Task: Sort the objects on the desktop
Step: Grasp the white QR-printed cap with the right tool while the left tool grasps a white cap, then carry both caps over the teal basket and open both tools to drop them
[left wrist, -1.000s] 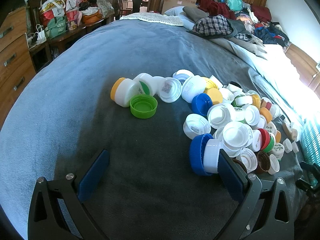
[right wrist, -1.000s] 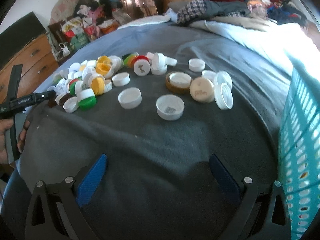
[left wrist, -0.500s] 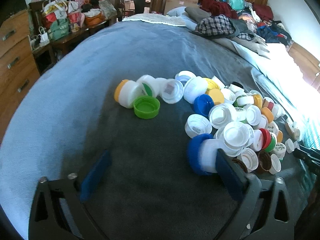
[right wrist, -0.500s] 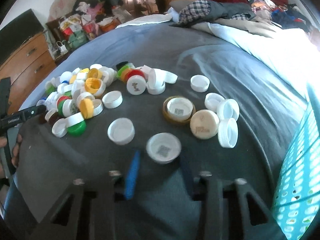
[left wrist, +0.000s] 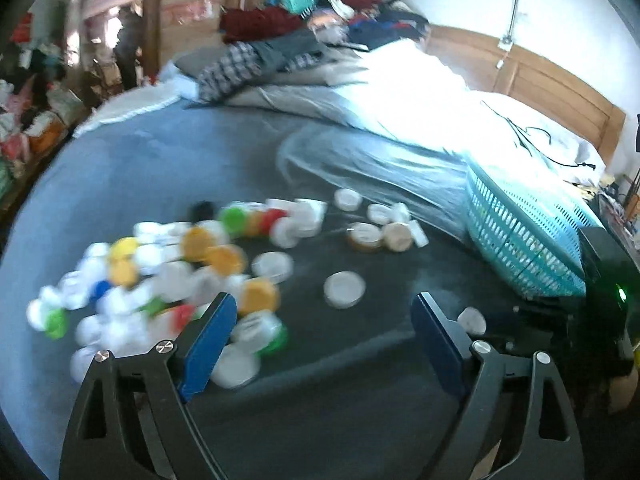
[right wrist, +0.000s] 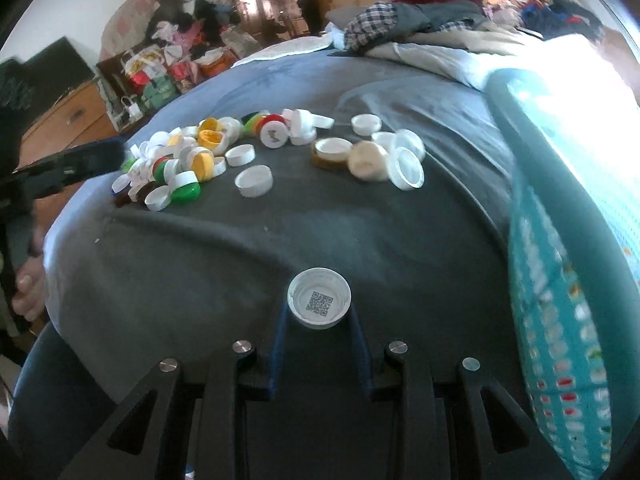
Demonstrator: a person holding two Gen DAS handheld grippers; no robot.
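We hold a white cap (right wrist: pixel 319 303) by its thin rim in our right gripper (right wrist: pixel 319 320), low in the frame, so it may slip before the basket (right wrist: pixel 560 280), while our left gripper (left wrist: pixel 320 336) hangs wide and empty.

grey-blanketed bed (right wrist: pixel 208 248) under scattered bottle caps (right wrist: pixel 176 160), a teal basket (right wrist: pixel 560 280), piled clothes (right wrist: pixel 420 20)

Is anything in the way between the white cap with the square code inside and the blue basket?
Nothing visible is. The right gripper has its jaws shut on the white cap, and only bare grey blanket lies between it and the teal basket to its right. The other caps sit farther back.
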